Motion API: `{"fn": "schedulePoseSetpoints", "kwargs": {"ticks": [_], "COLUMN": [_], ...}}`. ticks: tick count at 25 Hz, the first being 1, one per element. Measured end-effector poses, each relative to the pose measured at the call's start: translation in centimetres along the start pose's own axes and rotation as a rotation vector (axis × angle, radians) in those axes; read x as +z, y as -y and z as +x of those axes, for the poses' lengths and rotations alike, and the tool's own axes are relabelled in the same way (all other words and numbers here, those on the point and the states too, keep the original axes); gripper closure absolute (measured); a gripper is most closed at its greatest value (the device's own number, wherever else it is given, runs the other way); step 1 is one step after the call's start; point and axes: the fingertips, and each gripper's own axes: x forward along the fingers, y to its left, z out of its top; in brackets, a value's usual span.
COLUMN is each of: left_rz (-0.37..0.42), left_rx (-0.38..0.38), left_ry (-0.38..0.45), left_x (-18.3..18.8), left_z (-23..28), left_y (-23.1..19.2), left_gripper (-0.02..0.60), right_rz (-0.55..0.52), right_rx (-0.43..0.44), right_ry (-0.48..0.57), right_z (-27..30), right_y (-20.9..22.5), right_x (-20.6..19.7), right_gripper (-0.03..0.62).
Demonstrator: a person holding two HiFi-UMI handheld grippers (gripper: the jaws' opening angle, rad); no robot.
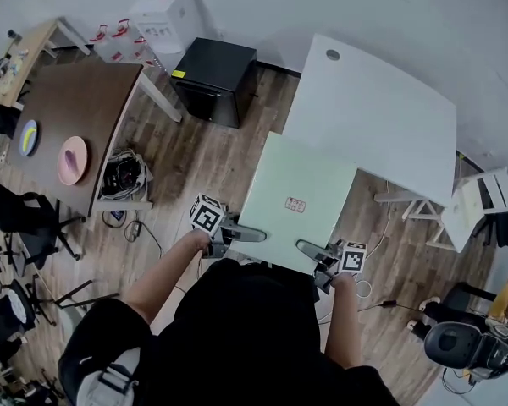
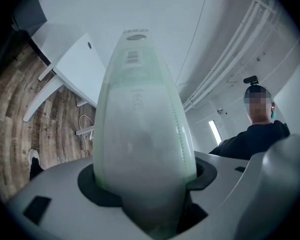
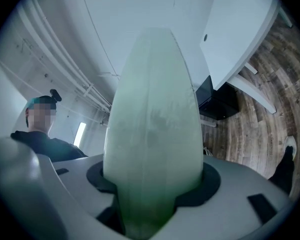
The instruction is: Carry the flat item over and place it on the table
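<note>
The pale green flat item (image 1: 298, 176) is held at mid-frame, its near edge clamped in the jaws of the left gripper (image 1: 247, 234) and right gripper (image 1: 311, 249); the white surface (image 1: 381, 112) lies at upper right.

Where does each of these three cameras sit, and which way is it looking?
Head view: on the person's head, looking steeply down at the green board, both forearms, left gripper, right gripper.
Left gripper view: on that gripper, looking along its fingers clamped on the board's edge; person's torso at right.
Right gripper view: the same, mirrored; torso at left.
Shared: all show the board and white table.
</note>
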Motion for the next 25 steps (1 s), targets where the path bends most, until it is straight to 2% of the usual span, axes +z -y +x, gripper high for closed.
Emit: {"fn": "schedulePoseSetpoints", "kwargs": {"ticks": [8,13,15,20,25], "left_rz": [-0.009,0.007,0.024,-0.003,-0.044], "left_rx": [0.031,0.055,0.068,0.075,0.038], "left_ry": [0.045,0.084,0.085,0.101,0.114], "left_x": [11.0,16.1,17.8,20.1,22.7], "left_z": [4.3,5.7,5.9,6.4,6.1], "left_y": [-3.8,-5.4,-6.0,-6.8,-8.4], "left_gripper": [0.264,0.264,0.264,0.264,0.264], "right_rz": [0.0,-0.01,-0.012,0.004,0.027], "right_rx": [0.023,0.045,0.05,0.047,0.014], "right_ry": [-0.037,-0.076,-0.088,-0.089,-0.085], "right_z": [-1.9,-2.1,-1.9,-1.8,-1.0], "right_y": [3.4,4.6,5.0,5.8,6.9], "right_x": [12.1,18.0,19.8,22.1,24.6], "right_gripper": [0.303,0.303,0.303,0.303,0.303]}}
